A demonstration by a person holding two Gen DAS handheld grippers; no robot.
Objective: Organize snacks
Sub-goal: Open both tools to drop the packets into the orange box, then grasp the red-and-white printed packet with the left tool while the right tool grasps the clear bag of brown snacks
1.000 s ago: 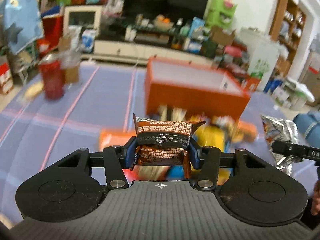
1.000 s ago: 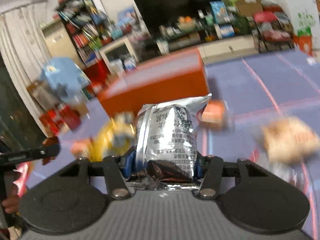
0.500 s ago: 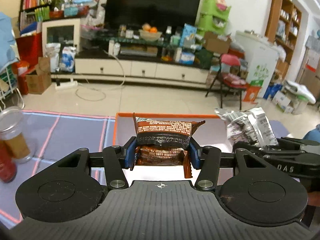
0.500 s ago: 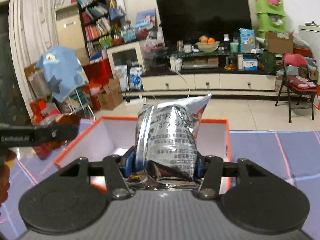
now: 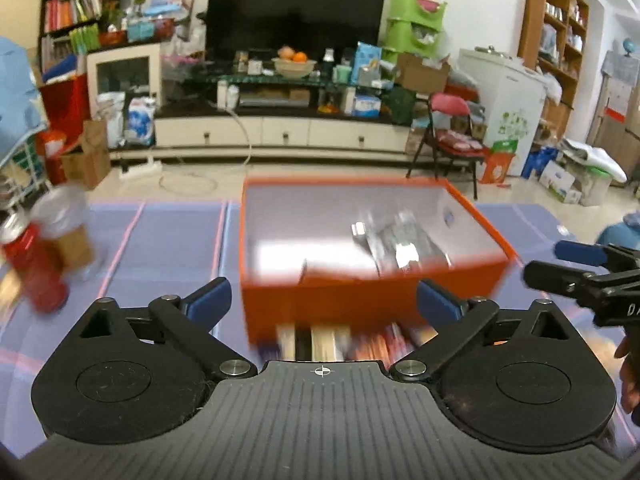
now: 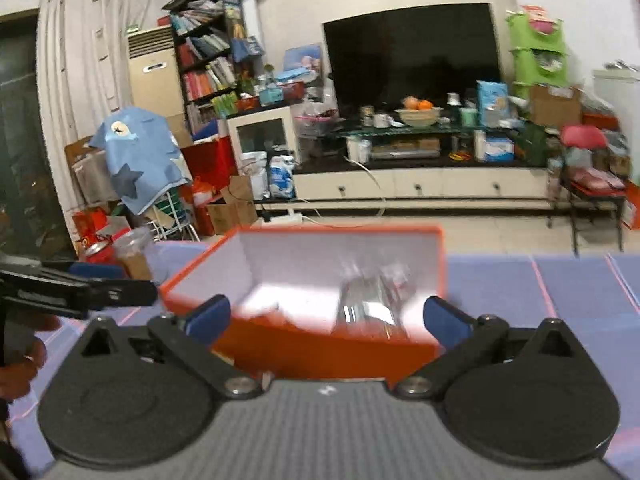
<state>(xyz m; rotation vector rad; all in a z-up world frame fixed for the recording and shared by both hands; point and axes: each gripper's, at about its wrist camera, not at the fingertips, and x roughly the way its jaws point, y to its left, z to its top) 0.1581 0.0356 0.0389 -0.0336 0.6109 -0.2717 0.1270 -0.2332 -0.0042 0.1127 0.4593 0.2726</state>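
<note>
The left gripper (image 5: 323,300) and the right gripper (image 6: 326,318) both have their jaws spread wide, having just been opening, with nothing between the blue pads. Both tilt downward (blurred by motion).

Only the letters "DA" can be read, on the right tool (image 5: 576,270).
</note>
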